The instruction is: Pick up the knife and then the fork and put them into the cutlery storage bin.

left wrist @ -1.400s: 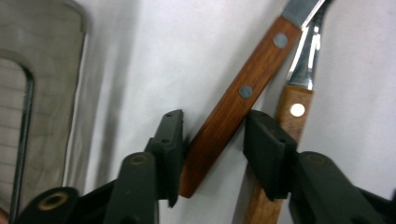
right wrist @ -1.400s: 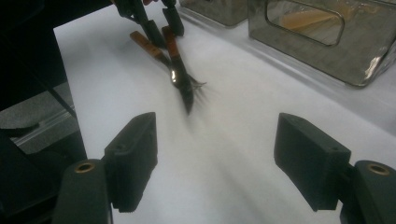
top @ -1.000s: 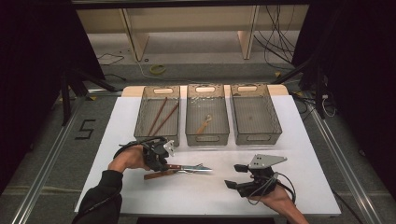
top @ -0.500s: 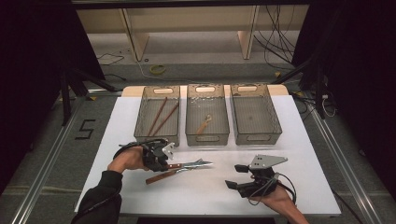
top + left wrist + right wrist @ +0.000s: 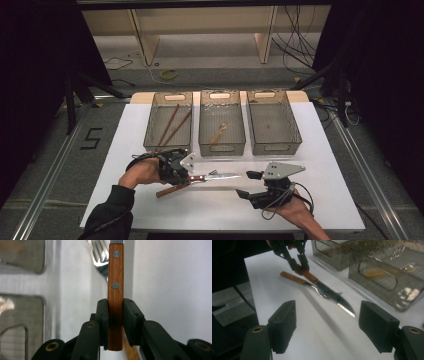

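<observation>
At the near edge of the table: right gripper [image 5: 250,185] rests low on the white tabletop [image 5: 330,175], jaws spread wide with nothing between them; it points left toward the cutlery.
Left of it, mid-table: left gripper [image 5: 186,176] is clamped on the knife [image 5: 216,177]; its jaws have just been closing, with the wooden handle between the pads.
Knife: gripped near the butt of its riveted handle, as the left gripper view shows [image 5: 115,290]; blade juts out level toward the right gripper, clear of the tabletop.
Fork [image 5: 176,188]: lies on the table just under the knife, wooden handle angled toward the near left, tines beneath the blade.
Farther back: three mesh bins in a row; left bin [image 5: 168,145] holds chopsticks [image 5: 170,125], middle bin [image 5: 222,145] a small wooden utensil [image 5: 218,133], right bin [image 5: 272,145] stands beside them.
</observation>
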`<state>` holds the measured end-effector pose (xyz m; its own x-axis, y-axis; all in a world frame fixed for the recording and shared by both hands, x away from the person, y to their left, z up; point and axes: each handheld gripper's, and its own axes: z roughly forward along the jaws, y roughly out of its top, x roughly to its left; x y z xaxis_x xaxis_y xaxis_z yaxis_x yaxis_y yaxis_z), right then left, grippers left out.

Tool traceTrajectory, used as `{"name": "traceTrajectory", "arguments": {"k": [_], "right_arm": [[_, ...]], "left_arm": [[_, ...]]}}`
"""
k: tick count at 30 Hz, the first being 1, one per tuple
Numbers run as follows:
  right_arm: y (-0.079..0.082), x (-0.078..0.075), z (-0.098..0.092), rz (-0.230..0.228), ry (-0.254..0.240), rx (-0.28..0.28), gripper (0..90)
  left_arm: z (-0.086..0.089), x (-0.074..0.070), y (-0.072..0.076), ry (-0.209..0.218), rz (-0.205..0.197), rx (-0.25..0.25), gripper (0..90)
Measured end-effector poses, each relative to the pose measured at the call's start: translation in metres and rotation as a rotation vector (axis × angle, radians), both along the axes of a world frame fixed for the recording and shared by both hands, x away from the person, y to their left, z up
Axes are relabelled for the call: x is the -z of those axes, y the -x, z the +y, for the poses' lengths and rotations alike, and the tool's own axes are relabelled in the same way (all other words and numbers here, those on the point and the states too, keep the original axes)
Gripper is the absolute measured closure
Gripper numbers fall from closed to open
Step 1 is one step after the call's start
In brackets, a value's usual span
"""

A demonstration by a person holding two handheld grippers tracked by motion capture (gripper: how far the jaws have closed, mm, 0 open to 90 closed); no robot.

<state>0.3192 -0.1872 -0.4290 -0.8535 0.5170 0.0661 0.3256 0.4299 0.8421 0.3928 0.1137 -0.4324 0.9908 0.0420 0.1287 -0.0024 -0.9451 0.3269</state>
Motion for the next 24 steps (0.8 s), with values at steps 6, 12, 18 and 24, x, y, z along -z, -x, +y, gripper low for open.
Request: {"name": "traceTrajectory", "arguments": {"k": [6,12,18,24], "right_arm": [[-0.001,-0.004,0.025,-0.069,0.095,-0.055,31.5],[0.001,0.007,0.056,-0.139,0.216,-0.137,34.9],[0.007,0.019,0.075,-0.247,0.362,-0.194,39.1],[0.011,0.028,0.087,-0.338,0.466,-0.216,46.4]], "left_arm": [[-0.015,0.0,0.008,-0.01,0.021,0.029,75.0],[-0.025,-0.003,0.014,-0.009,0.029,0.047,75.0],[-0.029,-0.003,0.016,0.002,0.078,0.045,75.0],[-0.034,-0.004,0.017,-0.005,0.118,0.032,75.0]]}}
